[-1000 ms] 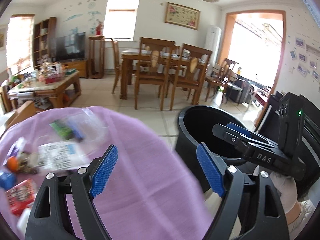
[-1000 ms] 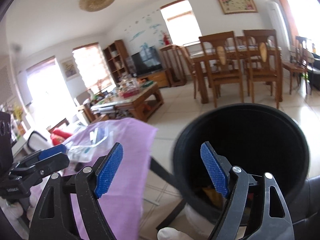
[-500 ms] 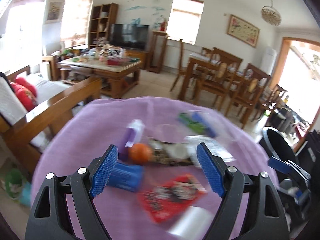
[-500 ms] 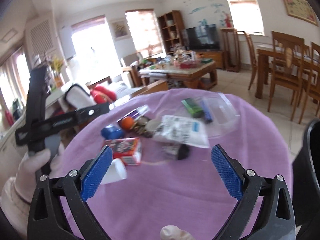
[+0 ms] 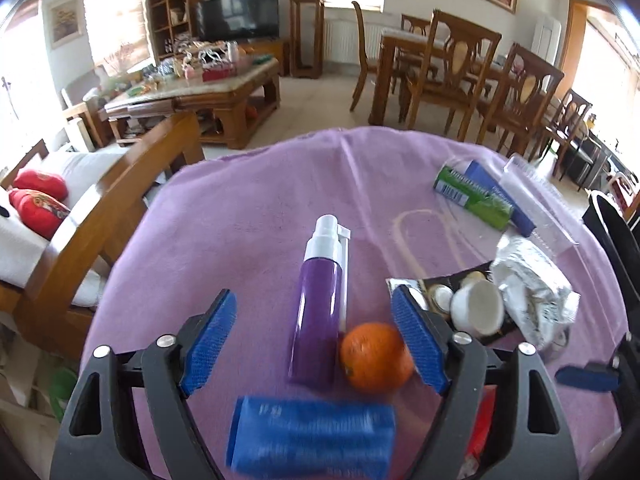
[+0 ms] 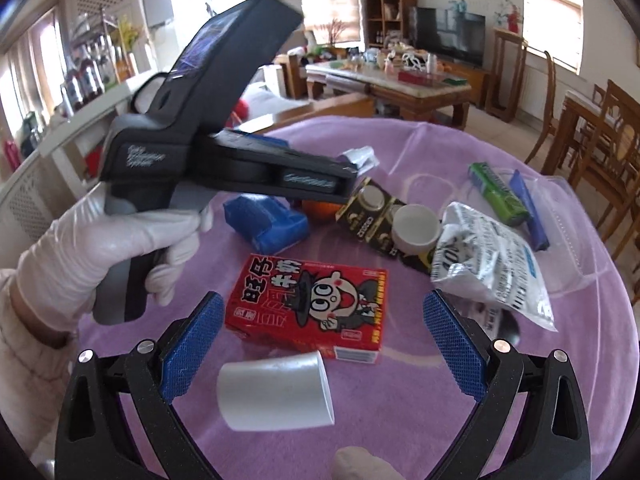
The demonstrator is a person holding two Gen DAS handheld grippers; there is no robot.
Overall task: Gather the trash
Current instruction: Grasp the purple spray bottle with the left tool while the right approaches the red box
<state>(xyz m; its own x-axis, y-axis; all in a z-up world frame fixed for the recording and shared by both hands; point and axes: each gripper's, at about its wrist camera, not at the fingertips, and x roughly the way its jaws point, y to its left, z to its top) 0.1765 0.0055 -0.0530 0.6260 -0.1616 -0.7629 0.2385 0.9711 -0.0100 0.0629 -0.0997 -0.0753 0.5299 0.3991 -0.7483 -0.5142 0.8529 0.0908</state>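
While jaws stand apart, purple spray bottle [image 5: 320, 304], orange [image 5: 376, 356] lie between.

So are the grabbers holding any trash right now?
No. The left gripper and right gripper are both open and empty, above the trash on the purple cloth.

Beyond the jaws, a pale tiled floor [image 5: 320, 96] meets a cluttered wooden coffee table [image 5: 208, 92], dark television [image 5: 238, 14], bookshelf [image 5: 170, 8], dining chairs [image 5: 456, 76] and 2 bright windows [image 5: 116, 12].
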